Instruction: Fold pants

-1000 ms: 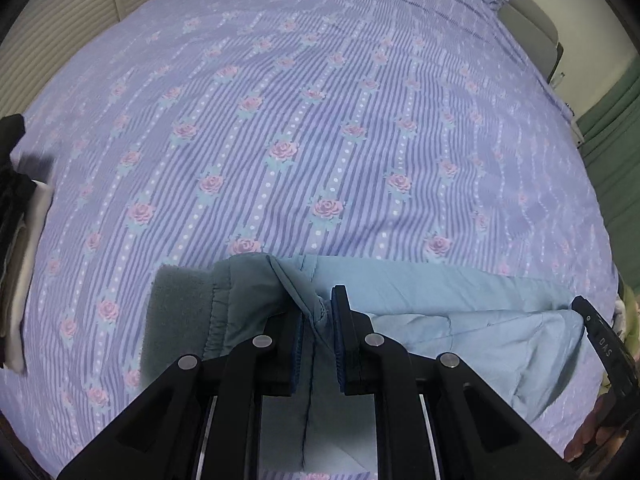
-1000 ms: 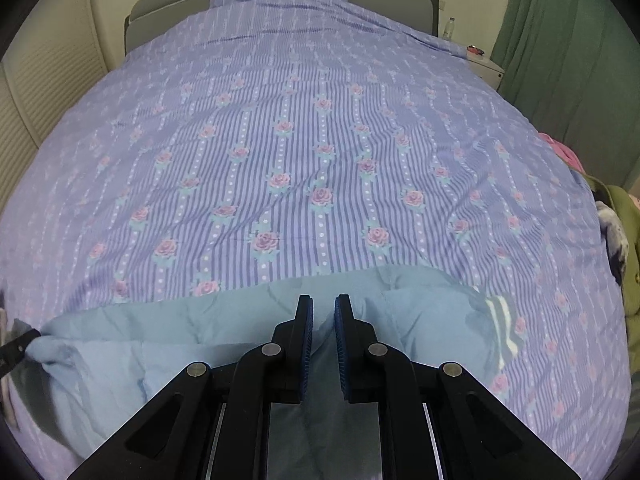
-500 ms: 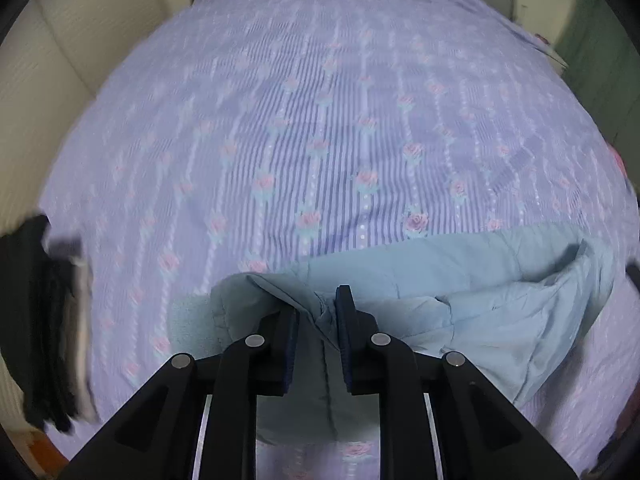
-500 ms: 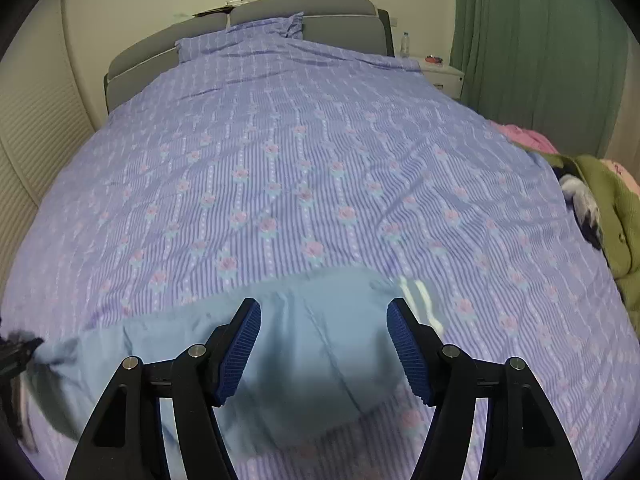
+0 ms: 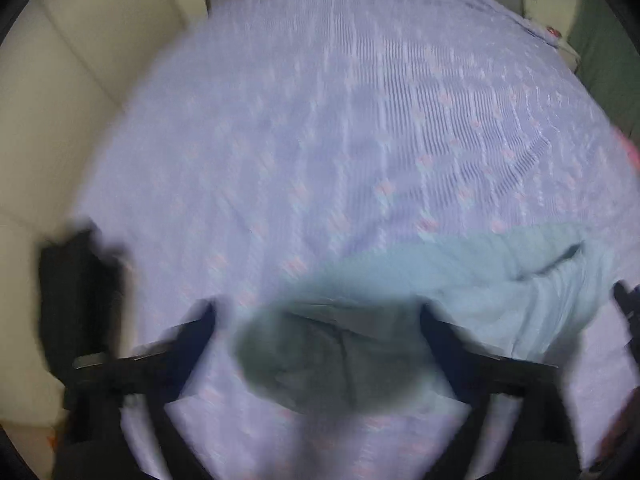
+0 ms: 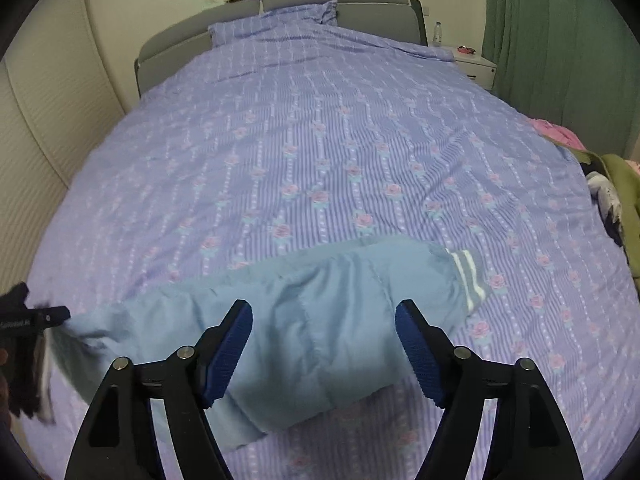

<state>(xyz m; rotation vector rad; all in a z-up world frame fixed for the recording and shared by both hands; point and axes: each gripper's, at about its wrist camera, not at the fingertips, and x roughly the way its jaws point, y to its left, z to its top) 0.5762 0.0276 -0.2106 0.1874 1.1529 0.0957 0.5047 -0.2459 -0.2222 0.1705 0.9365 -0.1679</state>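
The right gripper [image 6: 324, 344], black-armed with blue ribbed pads, hangs with its jaws spread wide and nothing between them, just above the light blue padded pants [image 6: 304, 320]. The pants lie folded in a long band across the near end of the bed, the cuff with pale stripes [image 6: 468, 280] at the right end. The left gripper [image 5: 316, 320] is also spread wide over the darker waistband end of the pants [image 5: 500, 292]; its view is badly blurred. Under the pants is the lilac striped bedspread with pink roses [image 6: 320, 140], running back to a grey padded headboard [image 6: 360, 4]. Green curtains [image 6: 560, 40] hang on the right, with a heap of clothes [image 6: 616, 192] at the bed's right edge.
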